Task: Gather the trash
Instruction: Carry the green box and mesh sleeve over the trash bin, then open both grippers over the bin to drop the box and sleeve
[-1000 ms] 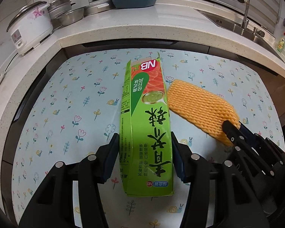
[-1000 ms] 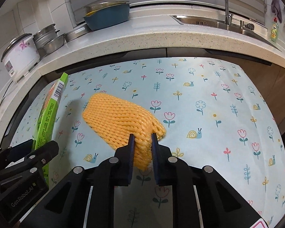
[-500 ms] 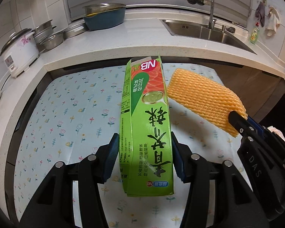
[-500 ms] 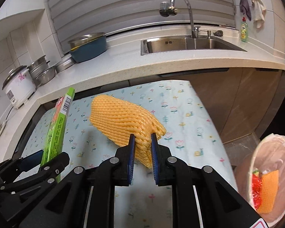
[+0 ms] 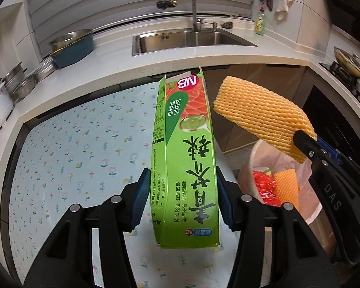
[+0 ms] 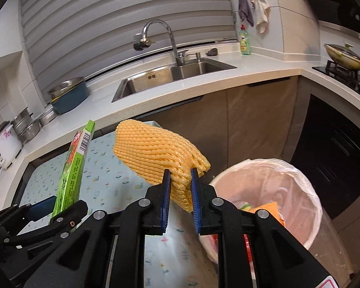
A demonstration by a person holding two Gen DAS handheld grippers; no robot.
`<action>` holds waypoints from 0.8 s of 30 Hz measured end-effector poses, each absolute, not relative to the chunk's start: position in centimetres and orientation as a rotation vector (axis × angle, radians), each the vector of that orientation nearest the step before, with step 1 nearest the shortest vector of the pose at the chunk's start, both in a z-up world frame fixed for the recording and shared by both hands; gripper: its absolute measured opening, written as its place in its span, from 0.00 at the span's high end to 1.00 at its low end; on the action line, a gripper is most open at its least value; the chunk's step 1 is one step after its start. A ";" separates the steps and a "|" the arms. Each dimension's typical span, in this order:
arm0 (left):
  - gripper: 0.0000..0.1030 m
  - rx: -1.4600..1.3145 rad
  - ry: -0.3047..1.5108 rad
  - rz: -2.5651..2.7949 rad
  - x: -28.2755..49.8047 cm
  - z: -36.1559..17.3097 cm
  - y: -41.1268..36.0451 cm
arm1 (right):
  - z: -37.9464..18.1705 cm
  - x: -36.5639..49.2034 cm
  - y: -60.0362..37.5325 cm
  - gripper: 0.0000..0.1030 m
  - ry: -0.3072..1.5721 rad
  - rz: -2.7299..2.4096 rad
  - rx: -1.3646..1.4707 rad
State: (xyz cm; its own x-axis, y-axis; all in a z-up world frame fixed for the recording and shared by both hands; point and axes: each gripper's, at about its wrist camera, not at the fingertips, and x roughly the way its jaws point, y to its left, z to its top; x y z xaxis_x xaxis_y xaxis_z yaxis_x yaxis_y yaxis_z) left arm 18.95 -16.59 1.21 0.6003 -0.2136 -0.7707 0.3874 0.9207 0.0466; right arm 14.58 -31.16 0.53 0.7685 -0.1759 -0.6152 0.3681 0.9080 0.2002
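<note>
Trash rides in both grippers, clear of the flower-print table (image 5: 67,144). The left gripper (image 5: 182,199) has its jaws about half open, clamped across a green carton (image 5: 187,158) held lengthwise. The right gripper (image 6: 181,199) pinches a corner of an orange foam net (image 6: 153,153), jaws nearly closed. Both point toward the lined bin (image 6: 297,180) beside the table, probably to drop them together.

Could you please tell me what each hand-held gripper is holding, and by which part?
The left hand-held gripper clamps the green carton near its lower end; the right hand-held gripper pinches the orange foam net at one corner.
</note>
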 end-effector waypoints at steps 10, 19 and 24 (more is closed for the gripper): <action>0.52 0.274 0.877 -0.505 15.1 0.3 -23.3 | -0.5 8.1 -38.9 0.85 0.617 -0.448 0.382; 0.52 0.319 0.894 -0.638 13.2 -1.2 -28.0 | -1.5 5.4 -42.1 0.85 0.616 -0.516 0.396; 0.52 0.342 0.902 -0.671 13.1 -2.2 -29.5 | -2.1 4.7 -43.3 0.84 0.617 -0.532 0.412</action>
